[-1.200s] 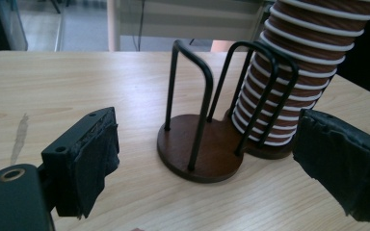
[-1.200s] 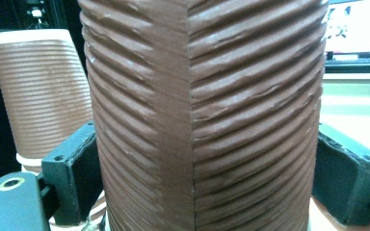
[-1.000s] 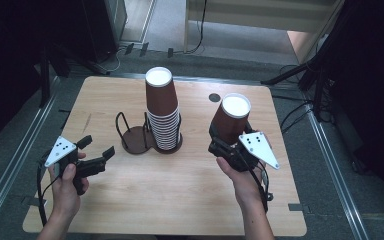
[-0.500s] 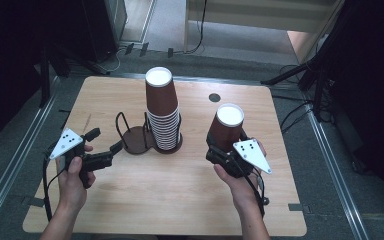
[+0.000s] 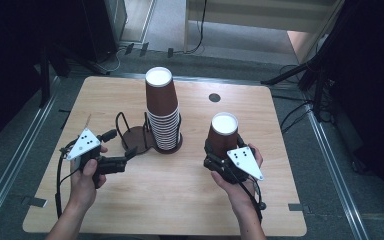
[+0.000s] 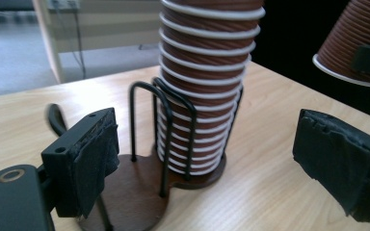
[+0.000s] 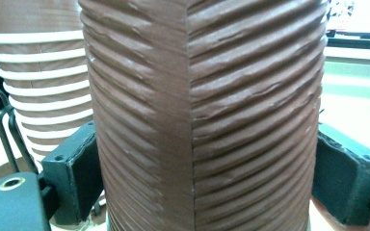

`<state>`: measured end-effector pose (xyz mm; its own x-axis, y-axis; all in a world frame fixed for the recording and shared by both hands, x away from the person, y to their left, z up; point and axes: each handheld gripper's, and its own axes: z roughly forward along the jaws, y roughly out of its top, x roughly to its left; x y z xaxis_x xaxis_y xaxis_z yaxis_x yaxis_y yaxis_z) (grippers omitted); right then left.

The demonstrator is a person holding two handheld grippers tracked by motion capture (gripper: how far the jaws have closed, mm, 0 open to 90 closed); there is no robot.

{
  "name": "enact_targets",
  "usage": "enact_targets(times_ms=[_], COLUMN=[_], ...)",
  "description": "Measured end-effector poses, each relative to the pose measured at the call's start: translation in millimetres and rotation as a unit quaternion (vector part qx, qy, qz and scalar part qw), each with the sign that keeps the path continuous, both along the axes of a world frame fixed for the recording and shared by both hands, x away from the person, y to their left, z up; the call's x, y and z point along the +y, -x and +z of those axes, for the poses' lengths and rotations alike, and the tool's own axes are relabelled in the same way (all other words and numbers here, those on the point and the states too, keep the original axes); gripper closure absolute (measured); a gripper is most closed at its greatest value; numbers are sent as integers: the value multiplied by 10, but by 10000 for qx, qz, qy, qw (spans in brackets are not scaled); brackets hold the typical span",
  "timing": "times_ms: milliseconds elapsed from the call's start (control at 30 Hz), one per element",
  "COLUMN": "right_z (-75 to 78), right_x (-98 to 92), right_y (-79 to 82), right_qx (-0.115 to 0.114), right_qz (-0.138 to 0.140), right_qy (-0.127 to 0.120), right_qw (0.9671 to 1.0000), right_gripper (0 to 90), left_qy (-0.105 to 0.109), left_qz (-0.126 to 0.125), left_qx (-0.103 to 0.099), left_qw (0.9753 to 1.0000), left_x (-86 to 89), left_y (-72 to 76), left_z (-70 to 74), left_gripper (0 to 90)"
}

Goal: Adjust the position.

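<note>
with the right hand-held gripper (image 5: 220,156) clamped on the upturned brown cup (image 5: 223,134) just right of the cup stack (image 5: 163,112), keep the squeeze light while the wide-open left hand-held gripper (image 5: 128,156) steadies the wire holder (image 5: 130,136).

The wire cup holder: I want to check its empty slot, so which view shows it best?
The left gripper view: the wire cup holder stands close, loops and brown base clear, beside the cup stack. The high view shows it small; the right gripper view catches a wire loop at its left edge.
</note>
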<state>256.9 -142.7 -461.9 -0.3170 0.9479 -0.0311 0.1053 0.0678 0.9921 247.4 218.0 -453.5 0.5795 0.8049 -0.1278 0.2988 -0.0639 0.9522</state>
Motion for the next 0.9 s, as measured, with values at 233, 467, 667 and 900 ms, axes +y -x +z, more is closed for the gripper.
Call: enact_targets(times_ms=[233,467,667,900], right_z=[-107,-179,-223,-280], right_x=[63,156,217,306], right_y=[8,16,16,30], right_qx=[-71,-130,-130,-151], right_qz=[35,4,30,98], right_qy=[225,598,836,1094], right_qw=[9997,9981,9964,9938], right_gripper=[114,113,113,114], left_qy=[65,46,-71,-276], left_qz=[-406,-709,-798,-940], left_qx=[98,277,286,413], left_qw=[9991,9971,9964,9943], left_x=[-124,-236,-302,-390], left_y=[21,35,60,64], left_z=[23,34,47,49], left_gripper=[66,39,38,16])
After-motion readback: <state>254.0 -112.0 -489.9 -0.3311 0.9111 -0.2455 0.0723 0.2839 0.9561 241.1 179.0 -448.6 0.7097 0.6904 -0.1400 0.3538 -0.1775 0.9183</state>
